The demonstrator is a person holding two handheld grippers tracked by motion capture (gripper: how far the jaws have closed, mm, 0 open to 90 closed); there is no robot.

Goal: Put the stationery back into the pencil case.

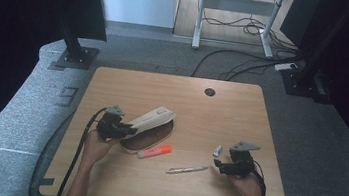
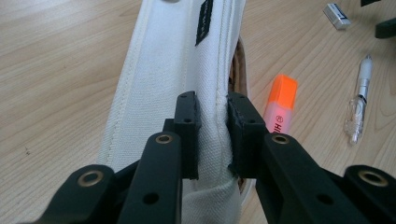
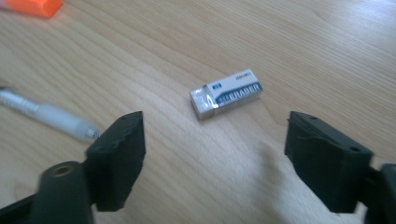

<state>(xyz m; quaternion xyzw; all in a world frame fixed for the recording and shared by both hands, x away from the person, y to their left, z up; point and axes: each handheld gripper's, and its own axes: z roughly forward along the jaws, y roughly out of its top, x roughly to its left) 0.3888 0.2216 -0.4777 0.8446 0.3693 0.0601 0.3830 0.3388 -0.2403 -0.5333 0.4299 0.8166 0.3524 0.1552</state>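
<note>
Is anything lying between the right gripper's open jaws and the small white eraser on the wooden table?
Nothing visible does. The right gripper hangs open with bare wooden table between its jaws and the small white eraser with the blue-lettered sleeve. The clear pen lies off to the side, outside that path.

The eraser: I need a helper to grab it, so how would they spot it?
On the wooden table, look just ahead of the right gripper, whose jaws stand open. The eraser is a small white block in a blue-banded sleeve, shorter than the pen and the orange highlighter.
</note>
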